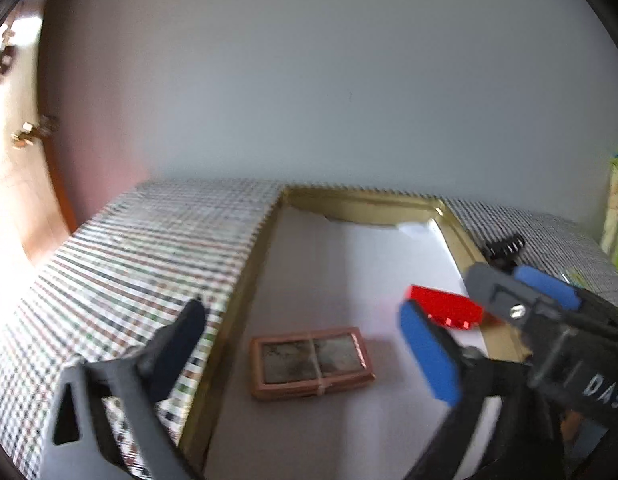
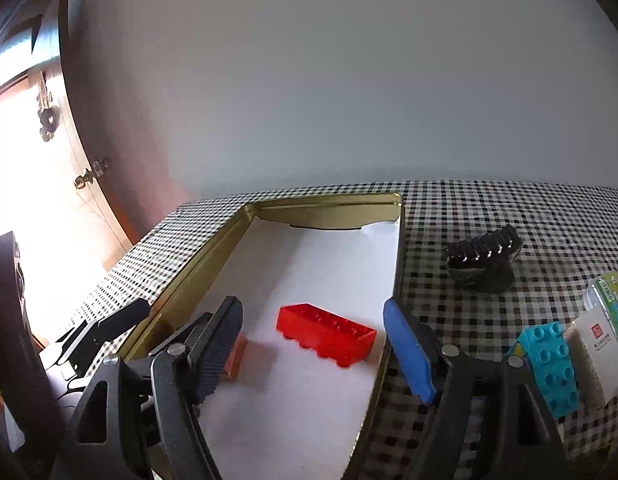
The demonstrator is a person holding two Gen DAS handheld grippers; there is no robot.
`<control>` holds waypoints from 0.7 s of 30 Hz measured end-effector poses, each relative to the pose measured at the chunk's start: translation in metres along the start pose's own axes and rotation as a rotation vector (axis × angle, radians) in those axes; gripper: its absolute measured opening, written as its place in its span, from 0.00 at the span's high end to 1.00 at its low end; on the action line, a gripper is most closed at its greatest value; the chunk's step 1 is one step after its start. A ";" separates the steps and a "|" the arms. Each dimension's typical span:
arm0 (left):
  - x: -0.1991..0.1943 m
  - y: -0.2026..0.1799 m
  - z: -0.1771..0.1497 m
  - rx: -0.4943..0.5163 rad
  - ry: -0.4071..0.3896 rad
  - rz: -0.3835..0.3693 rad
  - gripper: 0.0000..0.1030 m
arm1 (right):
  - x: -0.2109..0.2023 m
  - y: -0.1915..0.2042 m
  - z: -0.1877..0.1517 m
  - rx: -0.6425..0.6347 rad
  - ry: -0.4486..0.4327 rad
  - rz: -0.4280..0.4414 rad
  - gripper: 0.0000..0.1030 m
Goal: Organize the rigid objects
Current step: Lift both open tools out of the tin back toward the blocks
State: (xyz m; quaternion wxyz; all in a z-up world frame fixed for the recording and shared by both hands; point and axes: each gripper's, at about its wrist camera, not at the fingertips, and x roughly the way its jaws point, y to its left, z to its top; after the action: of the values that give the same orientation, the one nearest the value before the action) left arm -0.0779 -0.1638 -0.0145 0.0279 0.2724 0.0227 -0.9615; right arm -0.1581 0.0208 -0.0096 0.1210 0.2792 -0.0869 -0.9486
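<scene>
Red brick [image 2: 326, 334] lay free on the white liner inside the tin [image 2: 329, 204], beside a small tan case [image 1: 311, 362]. Left gripper [image 1: 309, 350] stood wide open, empty; right gripper [image 2: 313, 344] part-open, gripping nothing

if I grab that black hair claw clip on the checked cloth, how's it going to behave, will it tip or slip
The black hair claw clip looks like hard plastic, so probably stiff and light. It rests on a curved underside with its teeth up, so a push may rock or tip it. The checked tablecloth should keep it from sliding far. Its sprung jaws could open if squeezed at the handles.
</scene>
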 end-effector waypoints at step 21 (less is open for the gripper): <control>-0.011 0.000 -0.001 0.023 -0.098 0.097 0.00 | -0.025 -0.023 0.001 0.131 -0.090 -0.037 0.22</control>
State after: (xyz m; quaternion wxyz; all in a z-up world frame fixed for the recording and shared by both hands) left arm -0.0675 -0.1637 -0.0095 0.0727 0.2260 -0.0030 -0.9714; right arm -0.1423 0.0500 -0.0015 0.0811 0.2453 -0.1490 -0.9545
